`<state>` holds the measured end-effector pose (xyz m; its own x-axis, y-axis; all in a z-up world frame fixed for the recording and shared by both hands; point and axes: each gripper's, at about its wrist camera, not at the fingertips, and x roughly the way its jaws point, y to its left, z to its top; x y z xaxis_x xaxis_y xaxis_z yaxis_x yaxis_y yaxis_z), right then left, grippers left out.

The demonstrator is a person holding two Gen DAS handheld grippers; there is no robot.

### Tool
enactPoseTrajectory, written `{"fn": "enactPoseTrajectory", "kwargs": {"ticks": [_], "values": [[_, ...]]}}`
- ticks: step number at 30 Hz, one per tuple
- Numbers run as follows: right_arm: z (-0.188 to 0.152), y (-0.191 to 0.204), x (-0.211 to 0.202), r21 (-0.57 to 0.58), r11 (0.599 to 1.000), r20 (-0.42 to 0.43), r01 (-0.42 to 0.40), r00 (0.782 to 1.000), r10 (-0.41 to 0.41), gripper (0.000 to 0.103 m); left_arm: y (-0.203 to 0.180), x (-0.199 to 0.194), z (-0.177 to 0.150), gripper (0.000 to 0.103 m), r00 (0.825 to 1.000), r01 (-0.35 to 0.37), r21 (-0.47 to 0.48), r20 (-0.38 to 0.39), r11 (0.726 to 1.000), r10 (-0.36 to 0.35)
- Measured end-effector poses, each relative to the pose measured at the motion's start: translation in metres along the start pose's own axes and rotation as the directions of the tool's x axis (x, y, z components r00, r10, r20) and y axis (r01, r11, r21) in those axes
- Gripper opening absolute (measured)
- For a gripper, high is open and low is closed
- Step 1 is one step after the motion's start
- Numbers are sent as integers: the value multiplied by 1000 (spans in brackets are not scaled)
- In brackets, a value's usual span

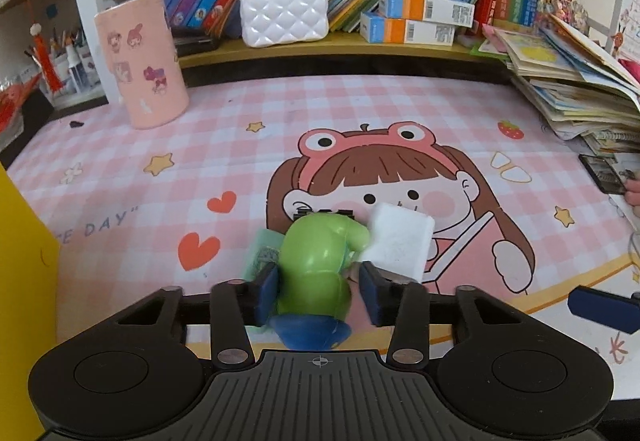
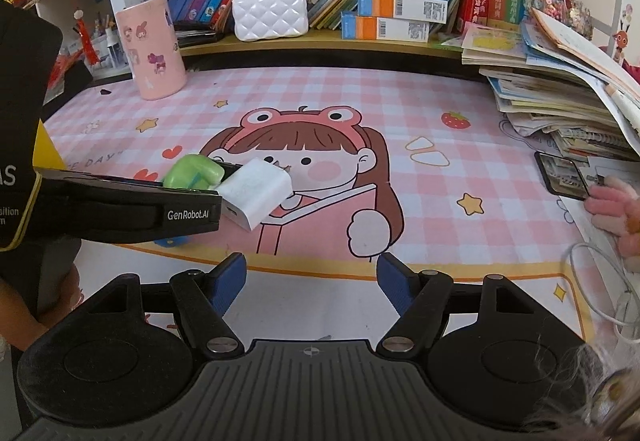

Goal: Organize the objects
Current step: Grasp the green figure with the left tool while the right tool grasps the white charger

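On shelf, white quilted purse (image 1: 285, 15)

We see a green toy figure (image 1: 316, 261) with a blue base lying on the pink checked desk mat (image 1: 168, 137), over the printed cartoon girl. It is glossy, rounded and plump, with a stubby arm reaching toward the right. Its blue end points toward the near edge of the mat. Touching that arm lies a white charger block (image 1: 400, 241), boxy with rounded corners, tilted on the mat; from the right wrist view we can make out a small port in its near face (image 2: 256, 193). Under the toy's left side sits something pale green, too blurred to name.
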<state>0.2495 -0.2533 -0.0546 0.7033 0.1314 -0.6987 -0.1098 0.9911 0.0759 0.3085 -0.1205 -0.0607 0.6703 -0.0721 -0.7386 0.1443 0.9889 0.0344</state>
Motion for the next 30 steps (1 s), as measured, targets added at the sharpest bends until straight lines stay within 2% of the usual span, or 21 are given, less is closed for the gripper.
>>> {"fn": "enactPoseTrajectory", "kwargs": {"ticks": [4,7,9,11,13,17,21,25,26,28,30], "values": [[3,1,6,-14,1000,6,-18,1000,19,72,8,-9,2,33,1000,5,-19,21,1000,-5],[7,3,15,-45,998,14,-45,999,46,76,20,-35,3,33,996,33,-66,81,997,-28],[11,6,23,-72,996,19,-51,998,53,84,30,-53,2,33,994,52,-104,102,993,-41],[15,9,34,-103,993,27,-53,998,56,85,42,-69,-2,33,992,67,-146,114,987,-51],[19,12,45,-135,989,24,-52,998,56,85,48,-80,-8,33,993,55,-156,112,986,-38],[27,19,66,-194,977,11,-88,996,92,85,50,-95,-23,33,995,-23,-125,91,992,35],[30,25,81,-249,960,14,-127,991,134,85,56,-101,-33,33,997,-28,-174,60,984,39],[33,26,93,-252,959,23,-133,989,143,82,55,-105,-36,33,997,-33,-173,66,984,45],[34,25,95,-237,962,22,-139,989,149,79,55,-107,-36,33,997,-33,-171,70,985,45],[35,23,95,-221,962,32,-158,985,169,63,55,-110,-37,33,996,-32,-169,78,985,45],[35,25,93,-228,963,34,-146,987,158,62,57,-112,-37,33,996,-32,-172,82,985,47]]}}
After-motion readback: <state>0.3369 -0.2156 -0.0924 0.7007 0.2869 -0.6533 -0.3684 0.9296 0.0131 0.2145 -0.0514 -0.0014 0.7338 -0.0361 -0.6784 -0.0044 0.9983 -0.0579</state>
